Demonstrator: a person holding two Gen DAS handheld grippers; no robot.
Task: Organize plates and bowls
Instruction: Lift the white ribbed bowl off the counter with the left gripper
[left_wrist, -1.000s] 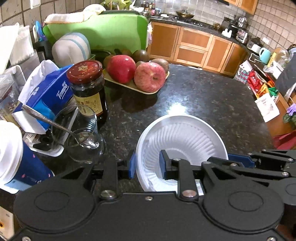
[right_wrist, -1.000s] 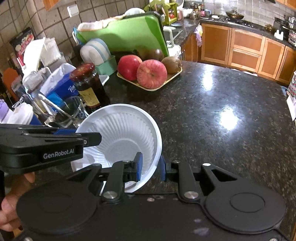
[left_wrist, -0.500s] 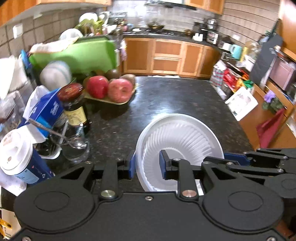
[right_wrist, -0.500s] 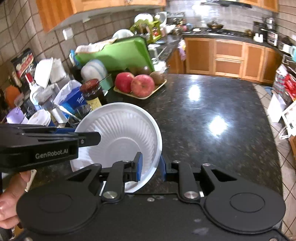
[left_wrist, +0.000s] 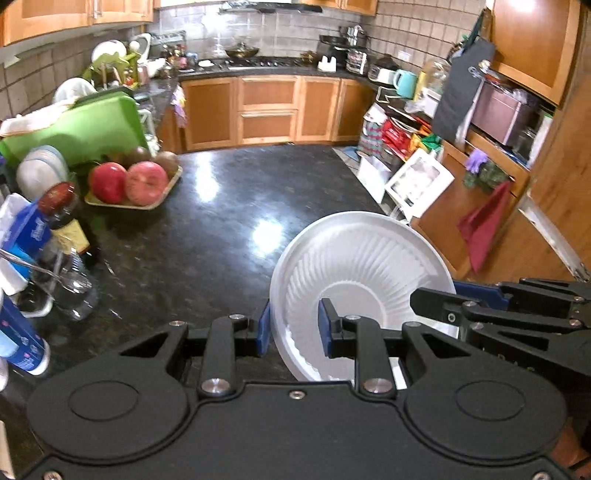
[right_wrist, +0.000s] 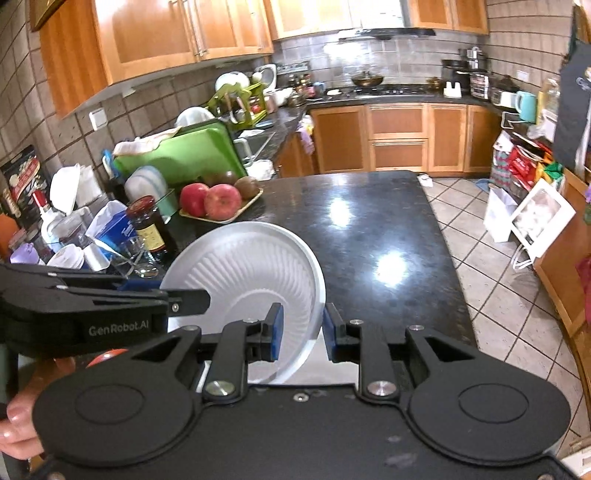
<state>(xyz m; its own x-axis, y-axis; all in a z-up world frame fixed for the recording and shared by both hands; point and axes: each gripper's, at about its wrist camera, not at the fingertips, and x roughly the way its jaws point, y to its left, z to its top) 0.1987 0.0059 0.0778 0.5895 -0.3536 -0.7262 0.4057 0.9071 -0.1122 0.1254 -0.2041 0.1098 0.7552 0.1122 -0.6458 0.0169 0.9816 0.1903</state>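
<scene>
A white ribbed plastic bowl (left_wrist: 365, 266) hangs in the air above the black granite counter (left_wrist: 221, 206), held by both grippers. My left gripper (left_wrist: 293, 326) is shut on its left rim. My right gripper (right_wrist: 301, 328) is shut on its right rim, where the bowl (right_wrist: 251, 273) tilts toward the camera. In the left wrist view the right gripper's fingers (left_wrist: 480, 306) reach in from the right. In the right wrist view the left gripper's fingers (right_wrist: 110, 299) reach in from the left.
A tray of apples and kiwis (right_wrist: 218, 203) sits at the counter's far left, with a dark jar (right_wrist: 147, 229), a glass with a spoon (left_wrist: 66, 284), a tissue pack and a green cutting board (right_wrist: 184, 155). The tiled floor (right_wrist: 491, 258) lies beyond the counter's right edge.
Both grippers have lifted the bowl well up off the counter and pulled back. The counter and its clutter now look lower and farther away. Both grips have held.
</scene>
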